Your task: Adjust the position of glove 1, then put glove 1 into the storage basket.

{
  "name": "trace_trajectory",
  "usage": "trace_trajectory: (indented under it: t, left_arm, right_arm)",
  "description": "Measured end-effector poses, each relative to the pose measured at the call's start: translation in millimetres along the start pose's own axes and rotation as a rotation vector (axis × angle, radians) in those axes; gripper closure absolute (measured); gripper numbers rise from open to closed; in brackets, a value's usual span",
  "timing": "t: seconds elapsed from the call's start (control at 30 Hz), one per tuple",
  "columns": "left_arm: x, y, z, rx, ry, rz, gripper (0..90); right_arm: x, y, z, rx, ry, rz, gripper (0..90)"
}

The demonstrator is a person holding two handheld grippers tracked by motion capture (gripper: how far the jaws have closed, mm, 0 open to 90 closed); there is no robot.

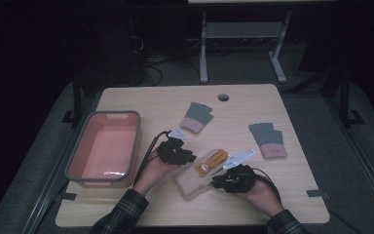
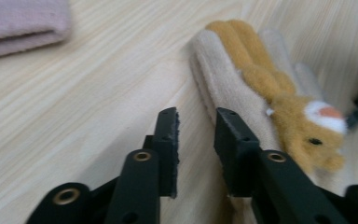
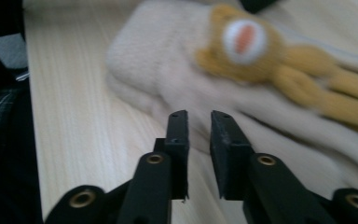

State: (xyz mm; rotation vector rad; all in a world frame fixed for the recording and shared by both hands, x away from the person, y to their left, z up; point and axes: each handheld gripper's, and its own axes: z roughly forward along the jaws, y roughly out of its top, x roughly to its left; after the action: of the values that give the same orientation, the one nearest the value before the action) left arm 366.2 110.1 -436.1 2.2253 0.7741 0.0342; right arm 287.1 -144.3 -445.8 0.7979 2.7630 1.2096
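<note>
Okay, left gripper [image 2: 196, 119]: jaws part-open, narrow gap, nothing between them; right jaw tip just beside or touching the cream glove's edge, cannot tell which. In the high view left gripper [image 1: 191, 157] sits just left of the glove.
Right gripper [image 3: 198, 122]: jaws part-open, small gap, empty; tips over or at the cuff side of the glove, contact unclear (blurred). In the high view right gripper [image 1: 218, 181] is at the glove's lower right edge.
Cream glove [image 1: 195, 181]: lies flat on the table between the two grippers, near the front centre, angled with fingers pointing up-right. Also seen in the left gripper view [image 2: 233, 98] and the right gripper view [image 3: 168, 70].
Orange animal figure [image 1: 209, 163]: on top of the glove, long orange limbs along the fingers, white muzzle patch [image 3: 244, 39]; also [image 2: 303, 121].
Grey-and-pink glove, middle [image 1: 196, 117]: flat, behind the left gripper, well apart from it.
Grey-and-pink glove, right [image 1: 269, 139]: flat, near the right side of the table, apart from the right gripper.
Pink bin [image 1: 73, 161]: grey rim, left side of the table, beside the left hand [image 1: 152, 171].
Right hand [image 1: 260, 192]: wraps the right gripper, plaid sleeve at the bottom edge.
Table [image 1: 253, 97]: light wood, round hole [image 1: 223, 97] near the back edge.
</note>
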Motion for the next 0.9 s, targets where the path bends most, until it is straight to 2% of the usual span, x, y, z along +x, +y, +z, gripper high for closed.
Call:
trace_trajectory:
  t: [0.13,0.2,0.37,0.43,0.5,0.6,0.67,0.7,0.73,0.9]
  left_arm:
    - [-5.3,0.2,-6.6,0.008,-0.027,0.031,45.5]
    - [-11.1,0.3,-8.4,0.011,-0.026,0.059,37.3]
    - [-25.5,0.4,-11.8,0.003,-0.049,0.082,24.1]
    - [-32.0,0.5,-11.7,0.01,-0.054,0.11,18.1]
    - [-39.2,0.4,-9.6,0.014,-0.058,0.133,15.9]
    - [-46.5,-0.4,-3.0,0.028,-0.057,0.172,13.4]
    - [-49.1,-2.0,3.5,0.035,-0.052,0.18,13.3]
    - [-49.2,-3.0,5.9,0.051,-0.052,0.198,13.3]
    - [-50.7,-4.2,9.2,0.059,-0.052,0.193,13.0]
    - [-55.4,-7.9,19.5,0.089,-0.031,0.23,12.7]
  right_arm:
    - [-8.4,-9.7,-14.7,-0.023,-0.043,0.04,57.2]
    - [-12.3,-15.1,-19.4,-0.021,-0.069,0.057,48.1]
    - [-19.0,-30.1,-24.2,0.008,-0.141,0.093,29.3]
    - [-20.8,-35.3,-26.2,0.03,-0.173,0.102,24.7]
    - [-23.3,-41.1,-27.8,0.031,-0.209,0.103,17.8]
    - [-28.3,-49.4,-29.8,0.04,-0.274,0.121,14.6]
    - [-31.1,-53.9,-32.1,0.032,-0.289,0.141,13.7]
    - [-32.5,-55.7,-33.0,0.023,-0.296,0.144,13.7]
    - [-33.6,-56.6,-33.7,0.022,-0.299,0.151,13.1]
    - [-37.6,-58.8,-30.0,0.019,-0.319,0.149,10.5]
